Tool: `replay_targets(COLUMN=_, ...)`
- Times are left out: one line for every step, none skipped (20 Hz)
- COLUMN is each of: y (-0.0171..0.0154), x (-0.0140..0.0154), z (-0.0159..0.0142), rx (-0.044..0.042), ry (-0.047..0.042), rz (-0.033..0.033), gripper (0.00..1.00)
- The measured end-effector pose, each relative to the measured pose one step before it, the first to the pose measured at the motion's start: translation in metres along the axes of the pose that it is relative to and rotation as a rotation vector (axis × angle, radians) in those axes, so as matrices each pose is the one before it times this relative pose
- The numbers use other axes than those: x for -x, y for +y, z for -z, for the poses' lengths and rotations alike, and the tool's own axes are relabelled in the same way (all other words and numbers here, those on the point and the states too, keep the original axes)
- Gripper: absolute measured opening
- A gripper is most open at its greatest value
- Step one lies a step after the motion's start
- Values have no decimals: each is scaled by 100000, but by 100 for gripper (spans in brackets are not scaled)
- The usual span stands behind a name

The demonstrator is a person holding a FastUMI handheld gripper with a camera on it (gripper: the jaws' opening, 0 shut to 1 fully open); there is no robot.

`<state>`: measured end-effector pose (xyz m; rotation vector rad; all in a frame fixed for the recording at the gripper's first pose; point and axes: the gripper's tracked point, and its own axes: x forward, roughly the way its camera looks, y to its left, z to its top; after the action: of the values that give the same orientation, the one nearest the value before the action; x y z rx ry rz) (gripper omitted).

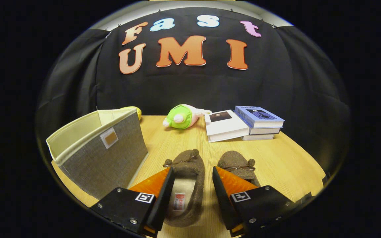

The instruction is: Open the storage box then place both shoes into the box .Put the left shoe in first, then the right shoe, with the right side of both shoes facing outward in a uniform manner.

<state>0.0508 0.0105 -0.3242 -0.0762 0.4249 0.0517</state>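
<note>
Straddling the heel end of the left shoe (186, 185), the gripper (192, 175) is being held with its jaws wide apart, one finger on either flank of the shoe and neither seen to be pressing on it; nothing is being held yet. The right shoe (237, 166) is lying just beside the left one, partly hidden behind the right-hand finger, and both are resting near the front edge of the worktop (286, 158) with their toes pointing toward the back edge. The storage box (101, 150) is standing open-topped at the left edge of the worktop, tilted in the fisheye, close to the left finger.

Several risks are being judged from this. Since the shoe is soft, its sides are likely to be squashed inward as the jaws are being closed, and a pinch on the fuzzy collar alone may be slipping during the lift. Because the right finger is sitting in the narrow gap between the shoes, the right shoe may be nudged or dragged. The box wall, being light fabric, may be pushed over if it is being clipped in transit. Orientation may also be lost if the shoe is being turned while carried.

A plush toy (181, 116) and stacked books (243, 124) are lying well apart, toward the back edge.
</note>
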Motion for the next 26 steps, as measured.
replay_targets(y=-35, x=-293, z=465, rx=606, ry=1600, rz=357, gripper=68)
replay_targets(y=-324, x=-44, z=313, rx=117, ry=1628, rz=189, gripper=66)
replay_targets(y=-52, x=-198, z=414, rx=-327, ry=1492, rz=220, gripper=63)
replay_targets(y=-6, x=-312, z=315, rx=-728, ry=1042, rz=230, gripper=61)
replay_targets(y=-76, x=-546, z=417, rx=-688, ry=1628, rz=431, gripper=59)
replay_targets(y=-75, x=-342, z=307, rx=-760, ry=1688, rz=262, gripper=57)
replay_targets(y=52, x=-397, z=260, rx=-1003, ry=1489, rz=-200, gripper=57)
replay_targets(y=-26, x=-463, z=88, rx=-1019, ry=1003, rz=168, gripper=57)
replay_targets(y=13, x=-142, z=-64, rx=-628, ry=527, rz=128, gripper=57)
replay_targets(y=30, x=-212, z=-34, rx=-470, ry=798, rz=574, gripper=56)
replay_targets(y=-22, x=-174, z=26, rx=188, ry=775, rz=142, gripper=56)
replay_targets(y=-172, x=-390, z=143, rx=32, ry=1513, rz=1293, gripper=54)
replay_targets(y=-362, x=-297, z=327, rx=3, ry=1925, rz=1653, gripper=50)
replay_targets(y=-570, x=-179, z=477, rx=476, ry=2198, rz=1771, gripper=45)
replay_targets(y=-174, x=-159, z=163, rx=-246, ry=1555, rz=979, gripper=42)
replay_targets(y=190, x=-92, z=122, rx=626, ry=1442, rz=552, gripper=38)
replay_targets(y=136, x=17, z=217, rx=1443, ry=1974, rz=-172, gripper=37)
replay_targets(y=309, x=-126, z=-4, rx=1298, ry=1578, rz=-85, gripper=37)
replay_targets(y=-26, x=72, z=-73, rx=1048, ry=472, rz=507, gripper=36)
replay_targets(y=-64, x=40, z=-115, rx=963, ry=-517, rz=748, gripper=36)
replay_targets(y=345, x=-41, z=-148, rx=603, ry=-755, rz=-434, gripper=30)
replay_targets(y=20, x=-144, z=-26, rx=3200, ry=-1251, rz=858, gripper=24)
replay_targets(y=-339, x=63, z=-90, rx=1513, ry=-452, rz=2247, gripper=18)
replay_targets(y=107, x=-77, z=51, rx=512, ry=282, rz=1058, gripper=7)
replay_targets(y=-72, x=59, z=-109, rx=-1061, ry=-24, rz=756, gripper=5)
replay_targets(y=-124, x=57, z=-119, rx=-3229, ry=-609, rz=752, gripper=4)
